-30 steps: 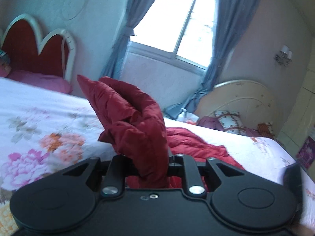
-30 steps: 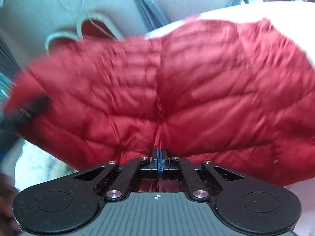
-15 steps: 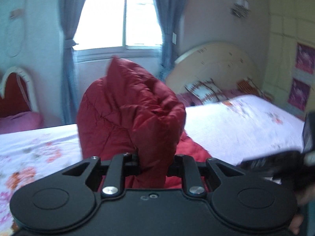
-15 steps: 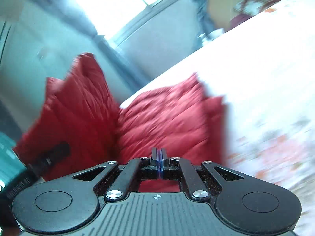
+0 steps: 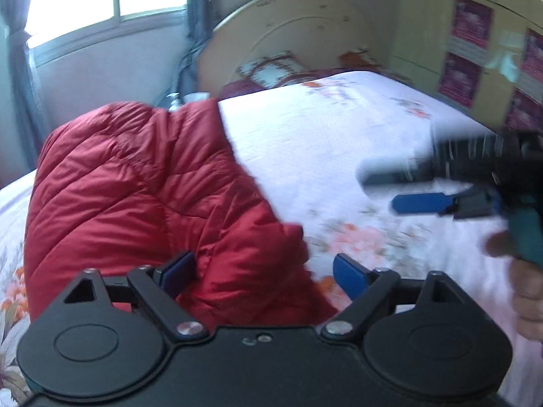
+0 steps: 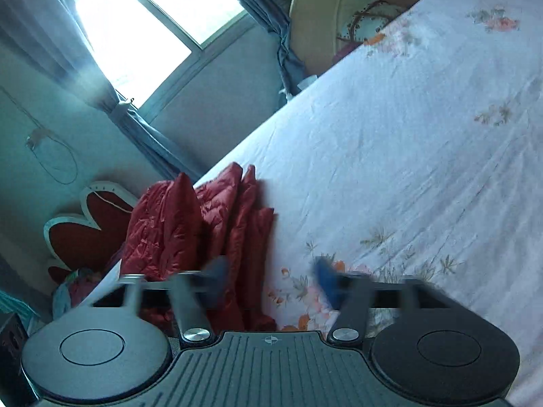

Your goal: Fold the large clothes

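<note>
A red quilted puffer jacket (image 5: 142, 190) lies folded in a bundle on the bed's white floral sheet (image 5: 339, 156). My left gripper (image 5: 264, 273) is open, its jaws spread wide, with the jacket's near edge lying between them. My right gripper (image 6: 271, 281) is open and empty over the sheet, to the right of the jacket (image 6: 190, 230). The right gripper also shows blurred in the left wrist view (image 5: 400, 190), off to the right of the jacket with its fingers apart.
A cream rounded headboard (image 5: 285, 34) with pillows stands at the far end of the bed. A window (image 6: 135, 23) with grey curtains is behind. A red heart-shaped headboard (image 6: 88, 227) is at the left. Cabinets (image 5: 468, 47) line the right wall.
Both grippers have opened and let go of the jacket. The jacket, held up before, now rests folded on the bed. The right gripper has moved away to the right.
</note>
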### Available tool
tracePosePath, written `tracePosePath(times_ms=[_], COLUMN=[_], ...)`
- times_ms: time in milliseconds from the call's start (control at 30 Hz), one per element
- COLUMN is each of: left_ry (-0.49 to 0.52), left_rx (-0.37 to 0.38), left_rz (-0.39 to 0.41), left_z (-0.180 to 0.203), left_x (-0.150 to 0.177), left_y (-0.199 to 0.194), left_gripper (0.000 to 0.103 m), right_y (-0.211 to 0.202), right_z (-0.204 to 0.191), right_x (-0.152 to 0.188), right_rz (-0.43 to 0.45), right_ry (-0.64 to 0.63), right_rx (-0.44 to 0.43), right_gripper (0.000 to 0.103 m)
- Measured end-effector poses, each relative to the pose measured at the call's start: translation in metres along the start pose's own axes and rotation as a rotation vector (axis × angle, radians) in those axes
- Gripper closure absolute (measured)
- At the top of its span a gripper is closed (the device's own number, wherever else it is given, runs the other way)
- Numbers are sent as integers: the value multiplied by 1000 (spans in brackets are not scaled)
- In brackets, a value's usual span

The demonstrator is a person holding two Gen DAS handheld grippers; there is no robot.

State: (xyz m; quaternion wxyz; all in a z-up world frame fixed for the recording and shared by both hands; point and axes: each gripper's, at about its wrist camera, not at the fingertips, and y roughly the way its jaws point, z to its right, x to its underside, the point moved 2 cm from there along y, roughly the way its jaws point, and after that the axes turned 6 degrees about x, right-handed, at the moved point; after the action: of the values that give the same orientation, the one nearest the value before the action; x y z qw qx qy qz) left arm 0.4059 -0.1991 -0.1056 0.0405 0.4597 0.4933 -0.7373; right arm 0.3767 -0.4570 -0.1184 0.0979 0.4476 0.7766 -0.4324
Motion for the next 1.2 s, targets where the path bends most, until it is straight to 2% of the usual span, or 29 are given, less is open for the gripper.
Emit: tracePosePath(times_ms=[67,100,133,200,300,400,500,533,567,600,633,833,1000,1200], left_ry=[-25,-64,-108,-174,-278,-346,-394,-402,-402,-393,-381,-300,-232,-206], left_rx=[40,68,92,86,0,-69,-76,-67,-60,-43,-31,27,19,21], left_rz=[33,63,106,215,295,263,220,205,193,189,187,163,91,11], left_z=[-5,-12,-22,-49,-106,-162,-199,-206,-210,-208,-205,-191,-184,-181], left_x=[-3,-7,-9,-11,-12,-9,-3,-1,1,4,5,-6,-9,-3], left_y=[-24,-38,-53,-83,-101,-85,-63,-55,-49,-46,-41,-18,7,28], left_gripper=[59,62,67,68,69,70,70,74,75,75,78,78,76,76], right_y=[-4,0,6,19,49,89,130,141,148,156,159,147,164,181], right_z=[-9,-15,-23,-41,-75,-105,-121,-122,-124,-124,-121,-101,-70,-39], right_x=[-6,-10,-13,-20,-31,-39,-45,-45,-45,-43,-42,-33,-15,-7], right_rz=[18,17,22,1,-11,-38,-87,-107,-124,-146,-159,-116,-169,-217], right_ry=[-46,-63,-82,-122,-202,-272,-304,-309,-315,-325,-329,-352,-318,-179], right_rx=[-39,-54,-75,-107,-145,-138,-106,-101,-99,-101,-101,-14,54,32], right_gripper=[18,19,31,42,42,42,42,43,49,82,90,91,91,91])
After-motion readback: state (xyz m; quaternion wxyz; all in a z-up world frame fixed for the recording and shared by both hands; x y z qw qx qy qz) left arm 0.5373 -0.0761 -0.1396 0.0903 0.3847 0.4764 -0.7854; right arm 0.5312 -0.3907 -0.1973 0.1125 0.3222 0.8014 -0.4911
